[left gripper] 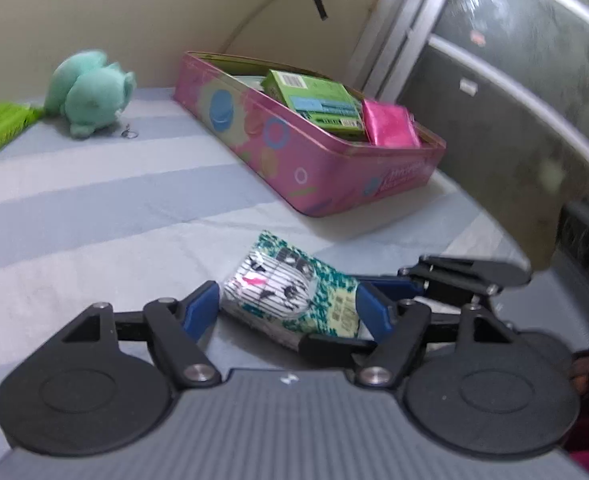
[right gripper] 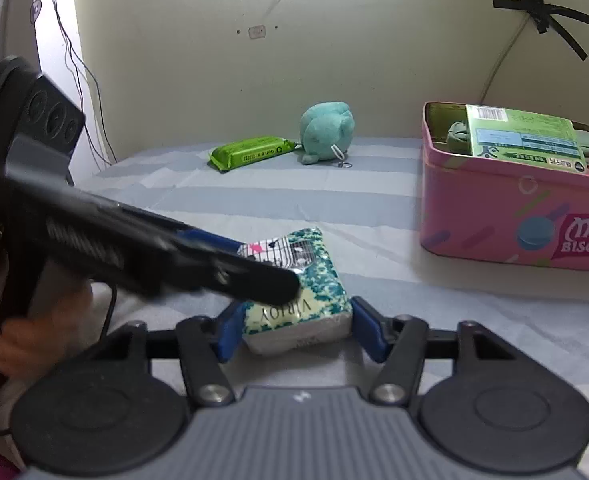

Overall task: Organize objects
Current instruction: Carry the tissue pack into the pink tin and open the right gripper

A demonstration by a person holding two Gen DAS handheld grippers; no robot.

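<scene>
both tools, left tool (left gripper: 288,306) and right tool (right gripper: 294,328), spread around the tissue pack (right gripper: 300,300), seemingly not pinching.

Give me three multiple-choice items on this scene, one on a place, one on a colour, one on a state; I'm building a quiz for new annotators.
1. Where does the green box lie?
A. inside the pink tin
B. beside the plush toy
C. between the claws

2. What colour is the plush toy?
A. pink
B. teal
C. yellow

3. How does the tissue pack stand with the right claw?
A. lifted clear of the bed
C. dropped in the tin
B. resting on the bed between its open fingers

Answers:
1. A: the box sits in the pink tin next to a pink pouch.
2. B: the toy by the green wrapper is teal.
3. B: the pack lies on the striped sheet with a blue finger on either side; the left claw also brackets it.
</scene>
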